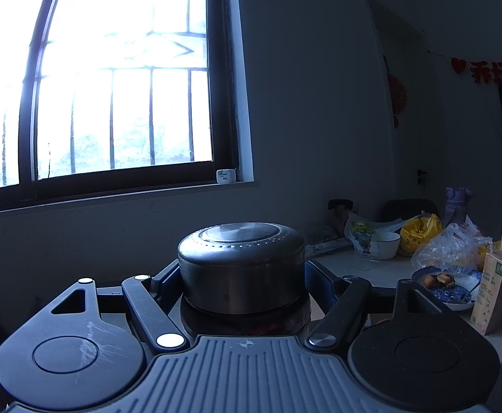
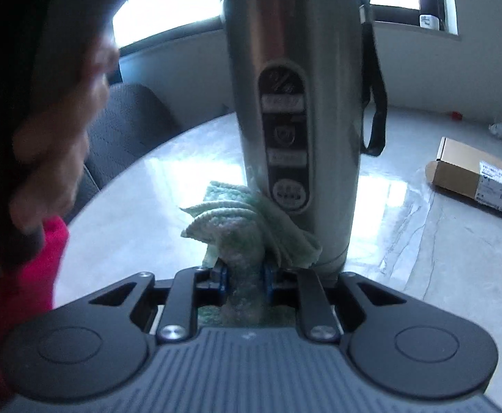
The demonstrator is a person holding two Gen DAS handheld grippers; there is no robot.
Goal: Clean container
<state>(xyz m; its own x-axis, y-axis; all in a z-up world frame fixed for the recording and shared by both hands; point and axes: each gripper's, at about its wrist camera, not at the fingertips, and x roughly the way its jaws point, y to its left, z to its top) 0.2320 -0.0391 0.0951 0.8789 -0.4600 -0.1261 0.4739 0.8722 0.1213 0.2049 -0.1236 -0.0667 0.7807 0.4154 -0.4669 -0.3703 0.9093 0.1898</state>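
- My left tongs [image 1: 240, 275] are clamped around the lid end of the steel flask [image 2: 295, 103], holding it upright above the table [image 2: 423, 241].
- My right tongs [image 2: 244, 275] are closed on a green cloth [image 2: 247, 227], pressed against the flask's lower side.
- Wiping is underway low on the body; I judge the upper wall and lid remain.

red banner [image 1: 492, 70] on the wall with a heart and large Chinese characters, cut off at the frame edge, green-logo carton [image 1: 495, 296] with print too small to read, flask [image 2: 295, 103] badge and cardboard box [image 2: 481, 175] barcode label both blurred
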